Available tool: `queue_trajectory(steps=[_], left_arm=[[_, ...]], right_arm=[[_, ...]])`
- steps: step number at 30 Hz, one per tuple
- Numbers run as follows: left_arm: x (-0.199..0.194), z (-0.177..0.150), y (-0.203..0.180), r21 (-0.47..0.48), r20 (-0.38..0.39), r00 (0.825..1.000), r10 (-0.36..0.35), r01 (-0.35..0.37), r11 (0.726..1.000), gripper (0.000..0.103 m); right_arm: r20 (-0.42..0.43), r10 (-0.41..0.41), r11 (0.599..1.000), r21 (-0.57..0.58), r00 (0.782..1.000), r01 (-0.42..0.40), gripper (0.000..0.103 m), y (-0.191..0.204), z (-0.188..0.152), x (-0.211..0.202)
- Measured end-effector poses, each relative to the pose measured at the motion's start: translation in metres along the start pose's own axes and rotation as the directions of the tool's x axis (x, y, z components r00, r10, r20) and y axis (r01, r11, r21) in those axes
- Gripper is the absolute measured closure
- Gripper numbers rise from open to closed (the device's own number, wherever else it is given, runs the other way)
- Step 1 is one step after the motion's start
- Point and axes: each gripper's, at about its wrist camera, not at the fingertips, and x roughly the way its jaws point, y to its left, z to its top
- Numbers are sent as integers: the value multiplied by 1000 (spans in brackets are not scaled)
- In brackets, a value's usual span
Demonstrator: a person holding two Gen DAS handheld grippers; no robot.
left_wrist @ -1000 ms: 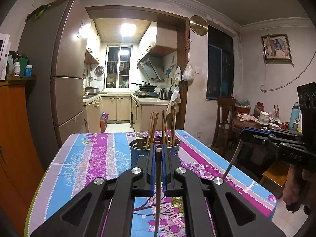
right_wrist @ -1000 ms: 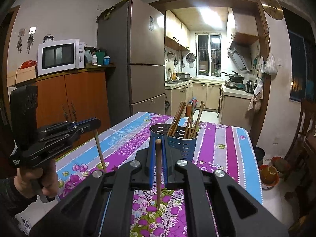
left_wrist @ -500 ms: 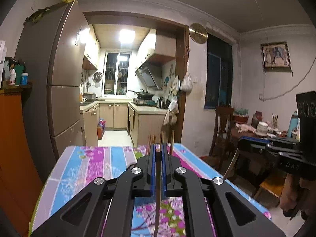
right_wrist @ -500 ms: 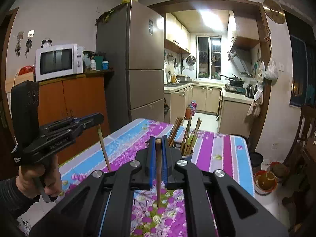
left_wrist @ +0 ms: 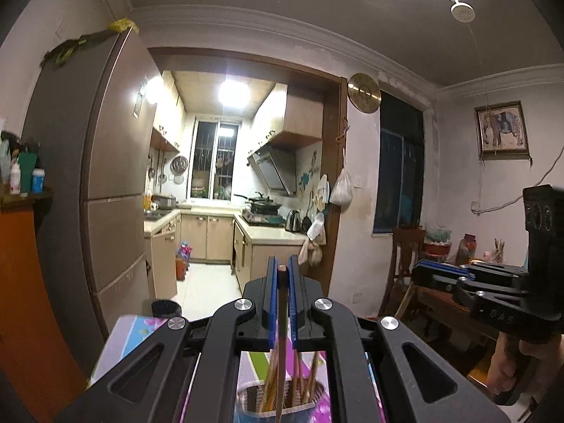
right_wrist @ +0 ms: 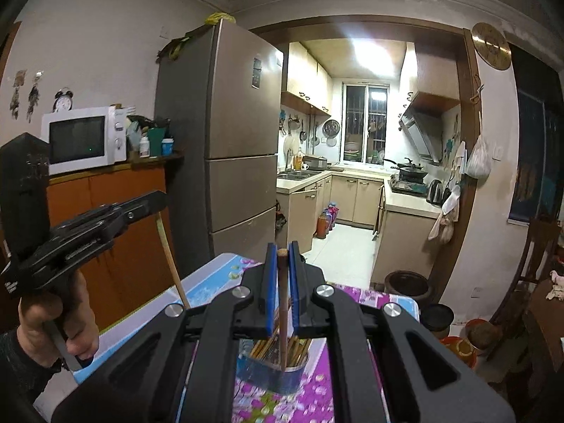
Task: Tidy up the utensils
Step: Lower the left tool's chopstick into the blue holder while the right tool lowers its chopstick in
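Tablecloth point(right_wrist: 218, 278) with blue, white and purple stripes and printed flowers covered the table, which stood in a dim room in front of a wide doorway to a bright kitchen. On this cloth stood a blue utensil holder point(right_wrist: 271, 373), and several chopsticks leaned inside it; in the left wrist view the same holder point(left_wrist: 253, 410) appeared low, below the fingers.

The left gripper point(left_wrist: 281, 275) was clamped on one brown chopstick point(left_wrist: 280, 352), which hung almost upright between the blue pads, its lower end above the holder. The right gripper point(right_wrist: 282, 257) was closed on another chopstick point(right_wrist: 282, 317) in the same way, the tip over the holder's opening. Whether either tip touched the sticks inside, I could not tell. Both chopsticks were clear of the cloth.

A tall grey refrigerator point(right_wrist: 232, 134) stood left of the doorway, and beside it an orange wooden cabinet point(right_wrist: 116, 218) carried a white microwave point(right_wrist: 83, 139). A round golden clock point(right_wrist: 491, 46) hung right of the doorway. In the kitchen, a barred window point(right_wrist: 365, 123) was at the far wall and a black pan point(right_wrist: 409, 171) sat on the stove. A framed picture point(left_wrist: 502, 128) hung on the right wall in the left wrist view.
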Motion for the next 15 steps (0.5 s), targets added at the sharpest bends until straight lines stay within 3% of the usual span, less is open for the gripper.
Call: queue_trajectory(steps=[7,15], left_arm=[[54,7,7,3,-31,999,22,-22,1000,96],[106,-32,21,-5,-120,992,36,-37,999,96]], right_arm=[[-49,1,1000,23,999,0,98,-22,8,50],[-111,35,998,62,993,-28,98,-36,-18,89]])
